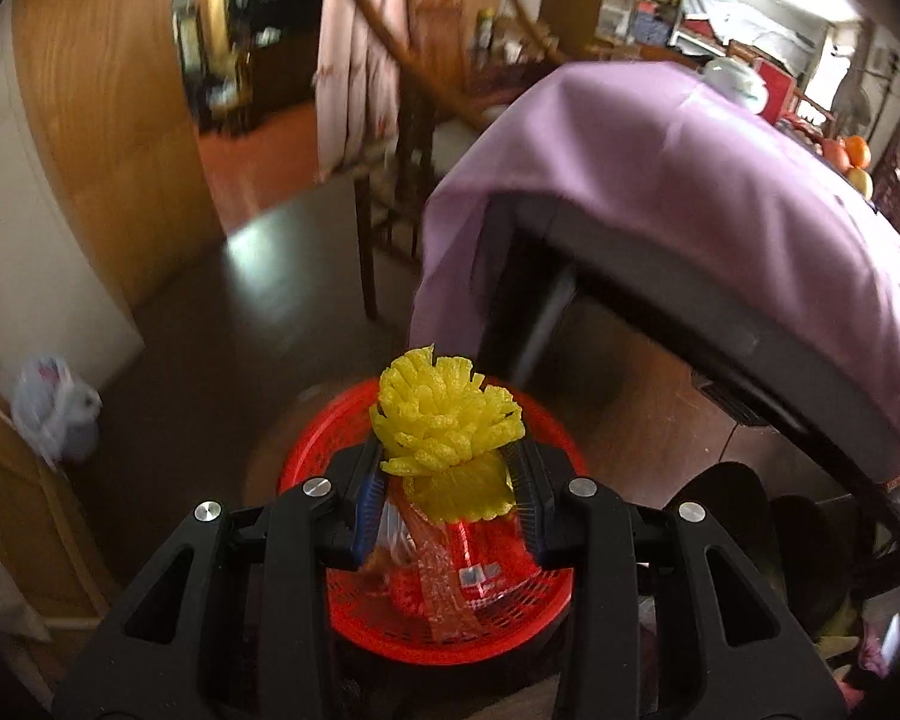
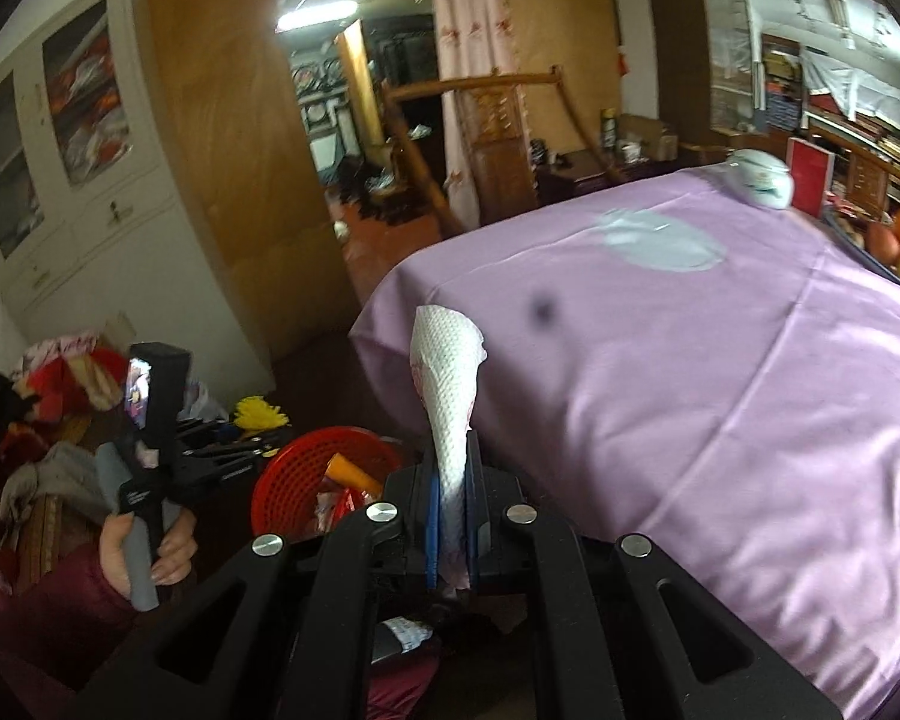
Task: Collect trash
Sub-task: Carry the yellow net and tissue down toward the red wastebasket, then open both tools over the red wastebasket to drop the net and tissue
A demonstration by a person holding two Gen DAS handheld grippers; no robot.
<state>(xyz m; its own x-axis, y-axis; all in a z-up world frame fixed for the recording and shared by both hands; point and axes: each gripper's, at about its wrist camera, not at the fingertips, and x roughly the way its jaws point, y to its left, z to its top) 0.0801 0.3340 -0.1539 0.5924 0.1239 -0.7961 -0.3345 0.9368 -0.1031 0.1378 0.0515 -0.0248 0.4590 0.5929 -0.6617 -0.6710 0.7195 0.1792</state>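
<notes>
My left gripper [image 1: 447, 468] is shut on a yellow foam fruit net [image 1: 447, 426], held over a red mesh basket [image 1: 546, 606] on the dark floor. Clear and red wrappers [image 1: 450, 576] lie in the basket. My right gripper [image 2: 453, 450] is shut on a folded white paper towel [image 2: 447, 360] that sticks up past its fingertips, above the near corner of the purple-clothed table [image 2: 690, 372]. In the right wrist view the left gripper [image 2: 252, 438], held by a hand [image 2: 162, 552], carries the yellow net [image 2: 261, 414] over the red basket [image 2: 294, 480].
A white lidded jar [image 2: 759, 177], a red box [image 2: 810, 171] and fruit [image 2: 897, 237] stand at the table's far side. A wooden chair [image 1: 390, 180] is behind the table. A plastic bag [image 1: 60, 408] sits by the white cabinet; piled clothes [image 2: 42, 420] lie at left.
</notes>
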